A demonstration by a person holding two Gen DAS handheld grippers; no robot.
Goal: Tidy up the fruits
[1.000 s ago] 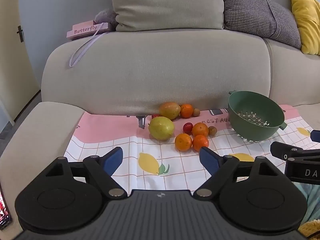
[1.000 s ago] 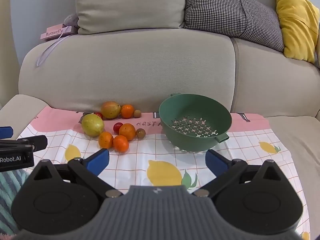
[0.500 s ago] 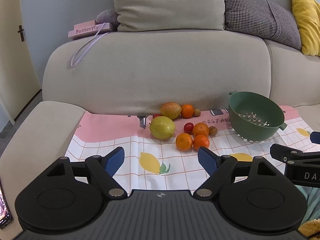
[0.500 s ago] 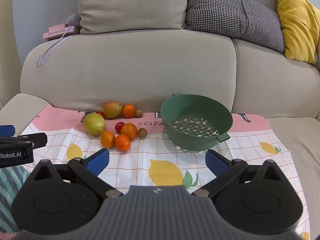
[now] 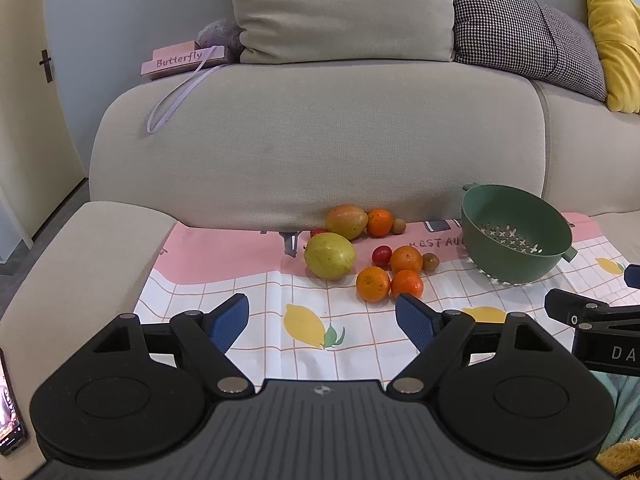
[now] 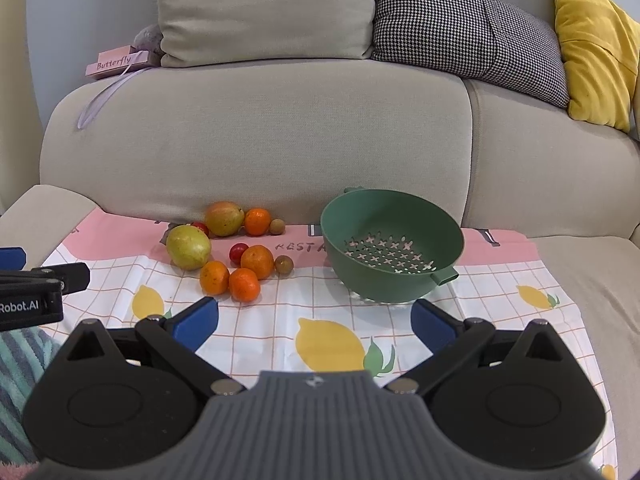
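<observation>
Fruit lay loose on the cloth, colander empty, both of our grippers spread and holding nothing.

We judged this the approach, before any first pick: our left gripper (image 5: pixel 322 316) hung with jaws apart over the lemon-print cloth (image 5: pixel 248 292), aimed toward the cluster, and our right gripper (image 6: pixel 314 322) hung likewise, parted and empty, facing the green colander (image 6: pixel 392 246). The fruit sat against the sofa back, left of the colander: a yellow-green pear-like fruit (image 5: pixel 329 255), a mango (image 5: pixel 346 221), four oranges with the nearest pair (image 5: pixel 373 284) touching, a cherry tomato (image 5: pixel 381 255) and two small brown fruits. Next, we reckoned, the left gripper needed to advance and straddle a near orange without nudging its neighbour, then carry it to the colander.
</observation>
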